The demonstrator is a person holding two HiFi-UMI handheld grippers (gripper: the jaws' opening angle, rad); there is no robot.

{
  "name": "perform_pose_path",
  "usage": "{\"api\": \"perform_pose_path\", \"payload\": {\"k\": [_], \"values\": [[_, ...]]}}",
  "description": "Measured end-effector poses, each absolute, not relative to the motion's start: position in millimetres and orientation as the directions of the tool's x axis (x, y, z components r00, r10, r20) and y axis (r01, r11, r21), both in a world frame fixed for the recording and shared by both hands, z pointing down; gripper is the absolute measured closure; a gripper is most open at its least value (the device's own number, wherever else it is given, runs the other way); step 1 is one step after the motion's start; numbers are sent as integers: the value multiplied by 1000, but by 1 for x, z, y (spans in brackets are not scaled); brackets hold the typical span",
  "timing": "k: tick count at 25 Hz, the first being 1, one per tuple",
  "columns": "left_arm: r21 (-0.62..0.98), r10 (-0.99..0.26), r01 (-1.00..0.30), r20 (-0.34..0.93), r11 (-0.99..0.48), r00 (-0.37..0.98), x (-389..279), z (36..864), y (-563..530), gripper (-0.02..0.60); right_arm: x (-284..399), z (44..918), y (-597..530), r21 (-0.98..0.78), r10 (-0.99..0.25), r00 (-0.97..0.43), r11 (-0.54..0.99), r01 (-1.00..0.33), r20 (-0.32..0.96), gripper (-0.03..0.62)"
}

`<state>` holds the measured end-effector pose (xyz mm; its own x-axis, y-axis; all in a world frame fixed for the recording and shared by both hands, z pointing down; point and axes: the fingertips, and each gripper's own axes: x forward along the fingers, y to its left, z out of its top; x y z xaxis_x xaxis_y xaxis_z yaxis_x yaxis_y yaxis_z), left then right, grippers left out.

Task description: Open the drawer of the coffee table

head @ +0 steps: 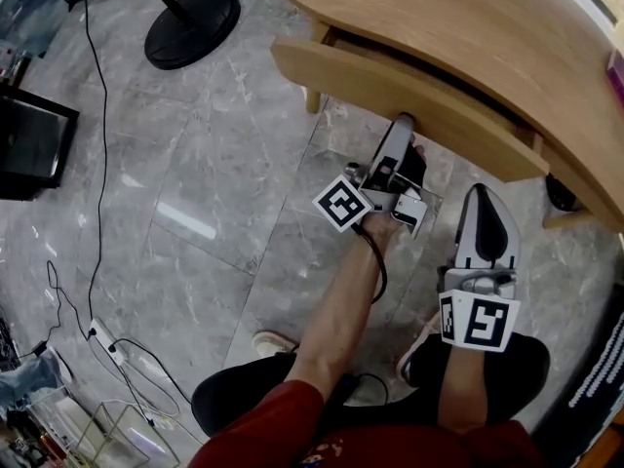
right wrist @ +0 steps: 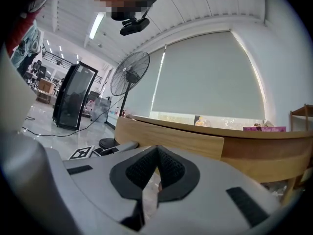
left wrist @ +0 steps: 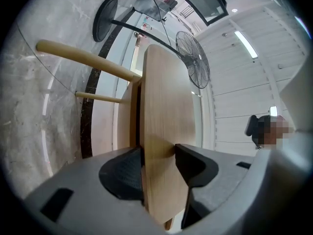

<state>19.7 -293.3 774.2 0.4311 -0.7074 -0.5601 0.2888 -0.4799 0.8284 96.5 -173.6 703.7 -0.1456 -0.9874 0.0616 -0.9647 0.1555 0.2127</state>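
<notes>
Pinching the drawer (head: 341,78) by the lower edge of its front, the left tool (head: 404,125) has closed on the wood. In the left gripper view its pads sit on either face of the front panel (left wrist: 166,111), one outside and one behind. The drawer stands partly pulled out from under the curved top of the table (head: 458,18), with a dark gap between the front and the table's edge.

The right tool (head: 483,201) has its jaws together with nothing between them. It is held low near the drawer's right end, over the grey floor (head: 224,164) and clear of the wood.

The panel looks like stiff, smooth timber with no handle in sight, so the bottom edge is probably the only practical hold. The finish could let the pads slip if the pull gets jerky. The grip sits roughly mid-width (a sensible spot, likely to keep the drawer from twisting in its runners). An empty drawer of this kind should be fairly light, though its contents cannot be seen.
</notes>
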Motion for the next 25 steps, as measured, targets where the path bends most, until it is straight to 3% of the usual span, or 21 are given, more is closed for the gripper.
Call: {"api": "perform_pose_path", "payload": {"k": [13,25], "values": [[829,-711,281,-560,-484,426,-20,781,-223,360,48,702,-122,175,-976,-211,218,-960,60,599],[825,-711,286,-565,-487,419,-26,776,-217,362,45,705,-119,111,-953,-285,296,-949,104,599]]}}
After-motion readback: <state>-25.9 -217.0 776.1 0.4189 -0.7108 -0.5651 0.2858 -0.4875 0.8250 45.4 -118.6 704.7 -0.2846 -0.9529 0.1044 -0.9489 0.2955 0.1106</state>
